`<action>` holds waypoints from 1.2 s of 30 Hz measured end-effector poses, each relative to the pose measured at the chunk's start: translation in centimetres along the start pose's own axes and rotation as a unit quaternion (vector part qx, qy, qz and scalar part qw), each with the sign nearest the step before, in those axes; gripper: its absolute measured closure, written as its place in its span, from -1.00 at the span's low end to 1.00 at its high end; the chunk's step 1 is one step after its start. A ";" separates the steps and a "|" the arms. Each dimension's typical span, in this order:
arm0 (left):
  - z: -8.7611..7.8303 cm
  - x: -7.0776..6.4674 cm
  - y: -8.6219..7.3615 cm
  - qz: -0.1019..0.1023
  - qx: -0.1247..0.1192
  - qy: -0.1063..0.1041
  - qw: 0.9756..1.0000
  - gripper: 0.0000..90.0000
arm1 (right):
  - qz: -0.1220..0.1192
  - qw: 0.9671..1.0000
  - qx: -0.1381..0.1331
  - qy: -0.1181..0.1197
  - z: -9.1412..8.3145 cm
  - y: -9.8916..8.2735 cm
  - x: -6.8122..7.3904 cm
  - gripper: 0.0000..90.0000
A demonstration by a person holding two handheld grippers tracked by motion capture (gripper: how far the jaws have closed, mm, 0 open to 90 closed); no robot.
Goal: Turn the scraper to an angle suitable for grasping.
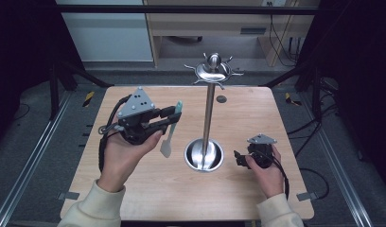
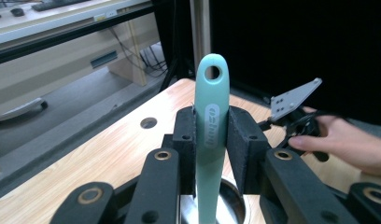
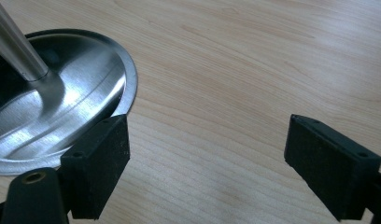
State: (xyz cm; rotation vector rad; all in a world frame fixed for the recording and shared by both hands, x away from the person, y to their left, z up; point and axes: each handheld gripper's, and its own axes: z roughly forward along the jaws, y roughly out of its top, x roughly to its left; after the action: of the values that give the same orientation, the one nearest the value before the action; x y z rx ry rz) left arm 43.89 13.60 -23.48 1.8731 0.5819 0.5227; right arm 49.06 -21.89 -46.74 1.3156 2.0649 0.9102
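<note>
My left gripper is held above the left half of the table, shut on the handle of a mint-green spatula. The pale blade hangs down toward the table. In the left gripper view the spatula handle, with a hanging hole at its tip, stands upright between the two black pads. A steel utensil stand rises from a round dished base to a ring of hooks. My right gripper rests low on the table right of the base, open and holding nothing. The base rim lies beside its left pad.
The wooden table has a small round hole behind the stand. A black frame and metal rails surround it. Beyond the far edge stand cabinets and loose cables. The other hand with its gripper appears at the right of the left gripper view.
</note>
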 end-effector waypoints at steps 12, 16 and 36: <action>-0.4 -0.8 2.3 0.023 -0.007 0.009 1.000 0.64 | 0.001 1.000 -0.004 0.000 -0.1 0.0 -0.1 -0.68; -0.3 -0.9 2.8 0.030 -0.008 0.015 0.999 0.64 | 0.003 1.000 -0.004 0.000 -0.1 0.0 -0.1 -0.68; 0.0 -1.3 4.2 0.048 -0.014 0.028 0.998 0.64 | 0.003 1.000 -0.004 -0.001 -0.2 0.0 -0.1 -0.68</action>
State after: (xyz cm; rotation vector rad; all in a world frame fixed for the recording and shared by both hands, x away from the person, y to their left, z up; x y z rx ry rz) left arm 43.48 11.48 -19.67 1.8714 0.5207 0.6438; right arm 48.97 -22.06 -46.66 1.3196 2.0547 0.9188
